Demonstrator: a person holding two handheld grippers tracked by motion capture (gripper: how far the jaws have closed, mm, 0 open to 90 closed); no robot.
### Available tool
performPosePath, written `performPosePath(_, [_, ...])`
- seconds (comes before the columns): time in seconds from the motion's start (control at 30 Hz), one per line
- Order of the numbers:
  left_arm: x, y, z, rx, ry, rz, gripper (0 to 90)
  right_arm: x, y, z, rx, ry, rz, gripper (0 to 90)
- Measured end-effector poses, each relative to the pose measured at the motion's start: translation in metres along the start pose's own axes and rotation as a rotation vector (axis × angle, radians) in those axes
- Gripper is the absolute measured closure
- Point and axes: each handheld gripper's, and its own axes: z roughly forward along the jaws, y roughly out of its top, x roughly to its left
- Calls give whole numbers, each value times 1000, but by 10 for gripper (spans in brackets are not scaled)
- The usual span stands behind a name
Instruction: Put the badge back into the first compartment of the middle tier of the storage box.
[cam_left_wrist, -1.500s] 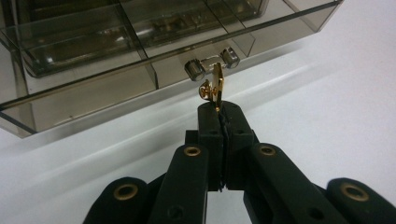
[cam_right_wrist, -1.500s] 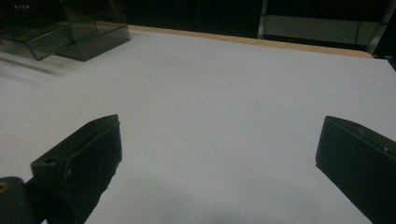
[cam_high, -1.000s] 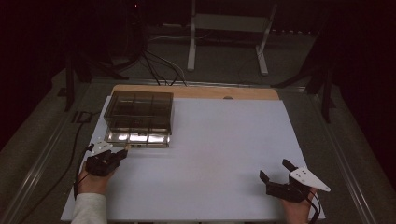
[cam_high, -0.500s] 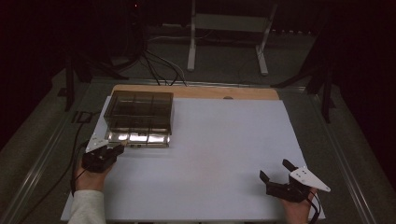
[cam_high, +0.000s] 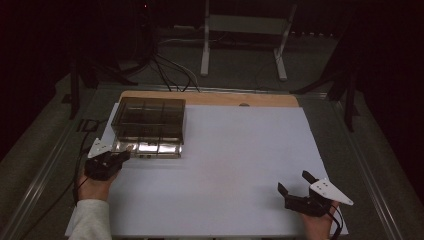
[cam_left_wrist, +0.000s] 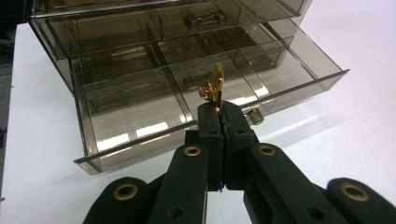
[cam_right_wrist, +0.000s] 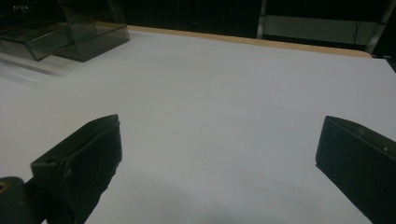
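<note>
A smoky clear drawer box (cam_high: 150, 116) stands at the table's back left, its bottom drawer (cam_high: 148, 149) pulled out. In the left gripper view the drawer's front wall (cam_left_wrist: 140, 136) and its divided compartments lie just ahead. My left gripper (cam_left_wrist: 219, 110) is shut on a small gold metal piece (cam_left_wrist: 213, 87), which sticks up from the jaw tips over the drawer's front edge. In the high view my left gripper (cam_high: 121, 156) is at the drawer's front left corner. My right gripper (cam_high: 293, 181) rests near the front right, open, with nothing between its jaws (cam_right_wrist: 224, 140).
A small knob (cam_left_wrist: 255, 116) sits on the drawer front beside the jaw tips. The closed upper drawer has a handle (cam_left_wrist: 204, 20). A white mat (cam_high: 235, 165) covers the table, with a wooden strip (cam_high: 215, 99) behind it. Cables and a stand lie beyond.
The left gripper has shifted slightly to the left in front of the open drawer. The right gripper has stayed put.
</note>
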Motion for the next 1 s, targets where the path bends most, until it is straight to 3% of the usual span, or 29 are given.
performPosePath(1.0, [18, 6, 0, -22, 43, -47, 900, -1, 0, -1, -3, -1, 1, 8])
